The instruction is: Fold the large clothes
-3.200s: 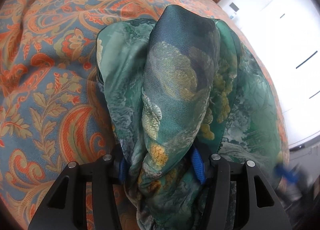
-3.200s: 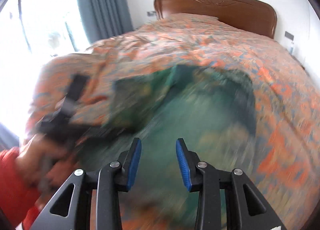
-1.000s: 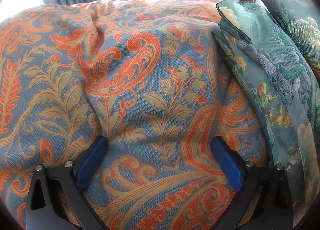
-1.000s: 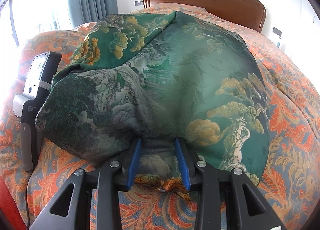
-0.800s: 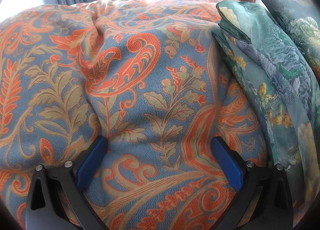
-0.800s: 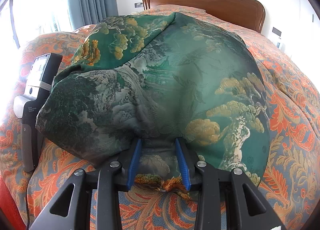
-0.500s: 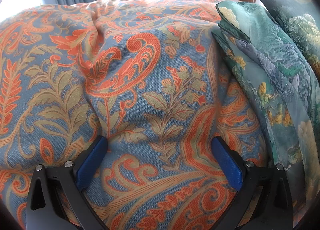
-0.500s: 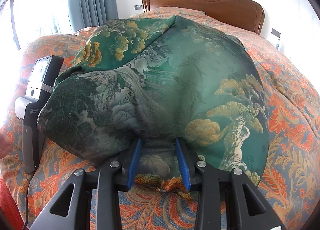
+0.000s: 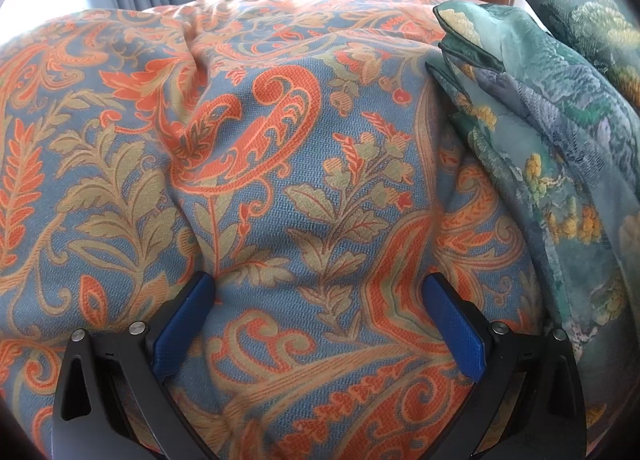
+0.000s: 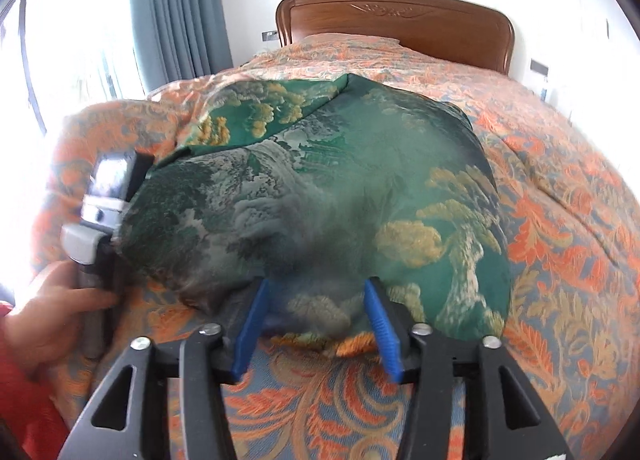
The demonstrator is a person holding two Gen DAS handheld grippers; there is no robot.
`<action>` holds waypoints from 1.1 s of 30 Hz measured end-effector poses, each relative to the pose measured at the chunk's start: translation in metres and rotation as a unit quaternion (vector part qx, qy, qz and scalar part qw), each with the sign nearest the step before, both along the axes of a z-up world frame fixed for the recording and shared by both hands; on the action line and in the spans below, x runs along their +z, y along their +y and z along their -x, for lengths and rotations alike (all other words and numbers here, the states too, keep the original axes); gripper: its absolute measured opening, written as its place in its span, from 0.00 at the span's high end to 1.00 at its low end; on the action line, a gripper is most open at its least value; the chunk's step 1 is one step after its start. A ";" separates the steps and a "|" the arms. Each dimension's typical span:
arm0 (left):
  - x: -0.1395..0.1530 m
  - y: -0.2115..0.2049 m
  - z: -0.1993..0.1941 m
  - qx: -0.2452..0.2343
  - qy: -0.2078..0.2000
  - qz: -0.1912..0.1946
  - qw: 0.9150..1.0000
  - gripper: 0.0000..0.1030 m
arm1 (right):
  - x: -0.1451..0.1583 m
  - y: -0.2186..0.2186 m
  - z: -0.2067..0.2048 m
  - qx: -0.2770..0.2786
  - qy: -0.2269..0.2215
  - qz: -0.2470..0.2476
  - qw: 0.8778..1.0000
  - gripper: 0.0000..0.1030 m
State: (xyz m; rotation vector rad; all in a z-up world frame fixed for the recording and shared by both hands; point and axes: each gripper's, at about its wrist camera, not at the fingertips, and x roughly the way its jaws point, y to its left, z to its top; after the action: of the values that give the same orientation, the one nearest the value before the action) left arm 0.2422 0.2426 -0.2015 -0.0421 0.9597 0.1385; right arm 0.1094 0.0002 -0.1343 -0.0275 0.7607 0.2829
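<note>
Resting folded on the bedspread (image 10: 560,220), the green garment (image 10: 340,196) looks almost done. The right gripper (image 10: 316,312) is spread wide, its blue fingers by the near hem. The left gripper (image 9: 320,308) is wide too, holding nothing. Next, I think, both back away without tugging the cloth

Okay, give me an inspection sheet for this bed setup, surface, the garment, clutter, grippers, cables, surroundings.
Surface: bedspread, orange and blue paisley, rumpled.
Job's things: green garment folded in a mound on the bedspread.
Clutter: nothing seen.
Grippers: left gripper open wide over bare bedspread, garment at its right; right gripper open at the garment's near edge.
Cables: nothing seen.
Surroundings: wooden headboard, blue curtain, bright window at left.
</note>
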 end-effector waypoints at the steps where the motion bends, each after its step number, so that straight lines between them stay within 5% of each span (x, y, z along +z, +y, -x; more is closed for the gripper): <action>1: 0.001 -0.001 0.002 0.000 0.001 0.000 1.000 0.00 | 0.005 -0.004 0.007 0.000 0.001 -0.015 1.000 0.44; 7: 0.010 0.014 -0.009 -0.003 0.049 0.048 0.998 0.00 | 0.023 -0.021 0.043 0.009 -0.006 -0.035 0.999 0.39; 13: 0.065 0.051 0.021 -0.004 -0.002 0.202 0.979 0.02 | 0.031 -0.055 0.071 -0.008 -0.021 -0.001 1.000 0.36; 15: 0.094 0.055 0.033 -0.052 -0.043 0.273 0.960 0.02 | 0.033 -0.066 0.077 -0.024 -0.026 0.004 0.999 0.34; 18: 0.129 0.043 0.038 -0.153 -0.072 0.370 0.913 0.01 | 0.033 -0.080 0.081 -0.044 -0.025 -0.005 0.999 0.34; 20: 0.144 0.028 0.035 -0.200 -0.068 0.388 0.897 0.01 | 0.032 -0.083 0.077 -0.051 -0.020 -0.012 0.998 0.34; 22: 0.153 0.014 0.028 -0.224 -0.066 0.372 0.898 0.01 | 0.030 -0.085 0.073 -0.056 -0.011 -0.022 0.998 0.34; 27: 0.133 -0.008 0.005 -0.219 -0.011 0.321 0.921 0.02 | 0.034 -0.092 0.072 -0.061 -0.006 -0.061 0.996 0.34; 33: 0.094 -0.004 -0.023 -0.183 0.038 0.342 0.921 0.02 | 0.037 -0.112 0.072 -0.083 -0.015 -0.063 0.994 0.34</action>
State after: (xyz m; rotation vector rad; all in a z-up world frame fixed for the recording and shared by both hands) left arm 0.2653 0.2383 -0.1070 -0.5017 1.0386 -0.5525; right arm 0.0372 -0.1122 -0.0978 0.1499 0.7099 0.1722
